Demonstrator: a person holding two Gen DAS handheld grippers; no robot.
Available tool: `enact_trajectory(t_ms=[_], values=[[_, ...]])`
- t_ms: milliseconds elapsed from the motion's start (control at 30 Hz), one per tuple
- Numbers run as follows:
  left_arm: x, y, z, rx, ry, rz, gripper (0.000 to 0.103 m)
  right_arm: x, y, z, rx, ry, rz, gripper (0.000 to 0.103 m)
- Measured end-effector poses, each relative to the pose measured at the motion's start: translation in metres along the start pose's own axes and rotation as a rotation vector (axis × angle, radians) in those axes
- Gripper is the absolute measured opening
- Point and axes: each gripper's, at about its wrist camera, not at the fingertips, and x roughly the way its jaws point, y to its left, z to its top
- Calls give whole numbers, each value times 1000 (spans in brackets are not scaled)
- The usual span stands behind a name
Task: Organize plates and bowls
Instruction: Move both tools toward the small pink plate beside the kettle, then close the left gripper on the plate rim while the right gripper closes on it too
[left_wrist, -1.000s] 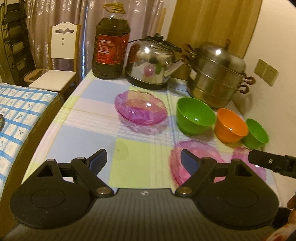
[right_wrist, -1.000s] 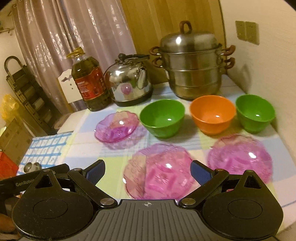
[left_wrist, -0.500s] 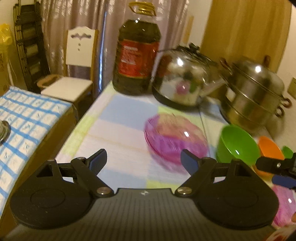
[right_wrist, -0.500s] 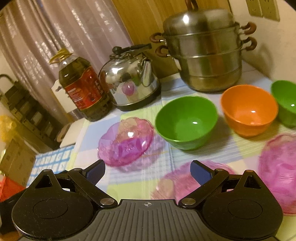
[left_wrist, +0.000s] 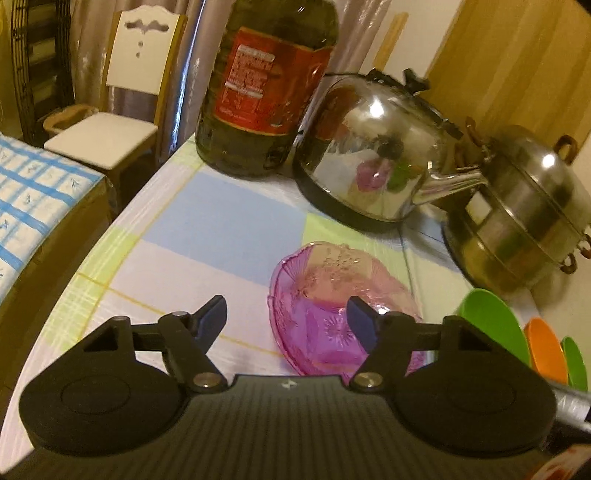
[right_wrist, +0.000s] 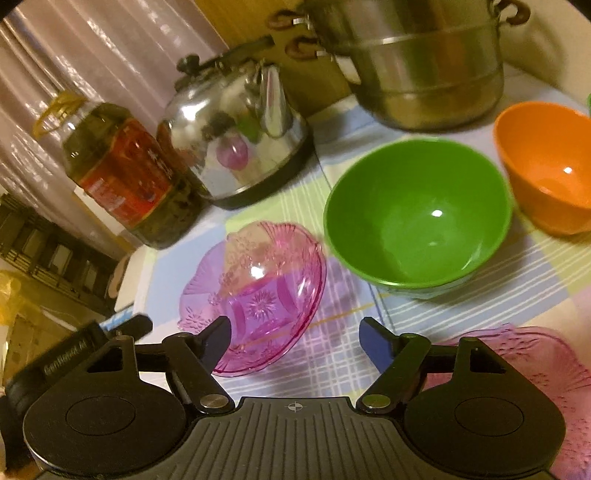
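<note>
Both tools are spread wide with nothing in them. Our left tool (left_wrist: 288, 314) hangs low over the surface (left_wrist: 229, 221), and its right finger sits in front of the pink bowl (left_wrist: 332, 310) rim, so it looks lined up to take that bowl by the near edge. We can't tell whether it touches yet.

Our right tool (right_wrist: 295, 338) points at the same patch from the other side. The pink bowl (right_wrist: 258, 280) shows just past its left finger, the big green bowl (right_wrist: 417, 218) is straight ahead and just beside the pink one, and a pink plate (right_wrist: 532, 365) lies flat behind the right finger. The left tool's body pokes in at the lower left of that view, so the two are close together.

Further out, the orange bowl (right_wrist: 546, 166) sits right of the green one, apart from it. In the left view a second, smaller green bowl (left_wrist: 574, 365) peeks out beyond the orange one (left_wrist: 545, 350). So the bowls run in a loose row, nothing nested yet, and stacking looks like the job still ahead.

At the back stand the oil bottle (left_wrist: 266, 85), the kettle (left_wrist: 373, 155) and the steamer pot (left_wrist: 517, 214), parked against the wall out of the way. The kettle's spout points toward the pot. Beside the surface there's a white chair (left_wrist: 122, 92).

The pink bowl looks thin and slick, so we'd guess a rim pinch could slip.
</note>
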Motion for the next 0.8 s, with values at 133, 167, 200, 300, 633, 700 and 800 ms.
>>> enact_trajectory(t_ms=[133, 167, 200, 300, 633, 700, 800], values=[[19, 7, 3, -21, 36, -17, 59, 18, 1, -1, 22, 39, -6, 67], [24, 10, 4, -33, 47, -21, 57, 22, 1, -1, 24, 44, -9, 67], [28, 12, 4, -46, 58, -29, 54, 26, 2, -1, 28, 47, -11, 65], [38, 14, 5, -58, 79, -52, 46, 35, 5, -1, 33, 50, -18, 63], [62, 12, 4, -38, 143, -61, 20, 54, 7, 1, 29, 65, -54, 63], [61, 11, 3, -28, 151, -55, 13, 55, 6, 1, 31, 70, -55, 63], [57, 13, 3, -20, 164, -54, 6, 57, 6, -1, 25, 80, -52, 63]])
